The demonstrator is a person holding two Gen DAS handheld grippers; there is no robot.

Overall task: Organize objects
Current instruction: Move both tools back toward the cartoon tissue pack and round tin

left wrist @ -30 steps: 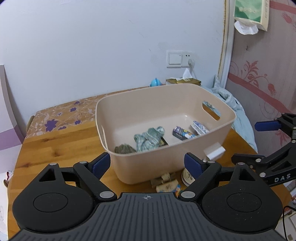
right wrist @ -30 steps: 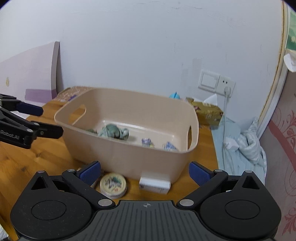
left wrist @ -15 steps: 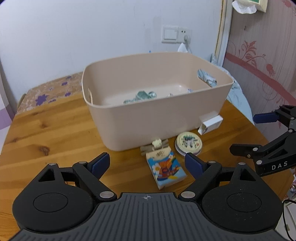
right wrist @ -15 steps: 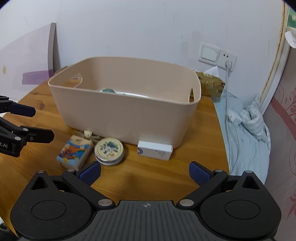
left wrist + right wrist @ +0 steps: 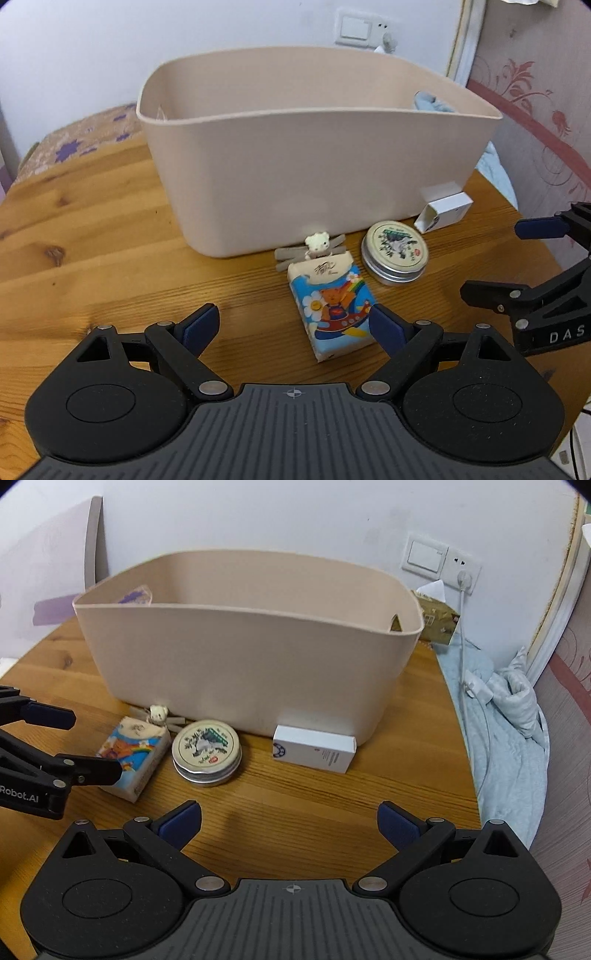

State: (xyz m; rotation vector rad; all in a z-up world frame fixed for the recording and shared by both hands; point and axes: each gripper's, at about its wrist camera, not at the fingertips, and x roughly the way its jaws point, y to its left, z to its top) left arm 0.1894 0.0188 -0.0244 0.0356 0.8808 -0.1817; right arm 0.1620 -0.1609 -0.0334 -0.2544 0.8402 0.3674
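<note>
Left wrist view: a pocket tissue pack (image 5: 334, 308) with a cartoon bear print lies flat on the wooden table (image 5: 110, 236), just in front of the beige plastic tub (image 5: 314, 162). Touching its far end is a small bear hair clip (image 5: 314, 248); just beside it on the right sits a round metal tin (image 5: 395, 252), and further right a white carton (image 5: 443, 212) lies against the tub wall.

The tissue pack looks light and soft, so it should give under pressure; a hold across its two long sides, near the middle, seems safest. Its plastic wrap may be a little slippery. The tin is likely rigid and smooth, best taken across its rim.

The left gripper (image 5: 291, 325) is spread wide and holds nothing; its right-hand pad sits just beside the near corner of the pack, though contact is hard to judge.

The right gripper (image 5: 290, 821) is likewise spread wide, empty over bare wood, near the tin and the carton.
</note>
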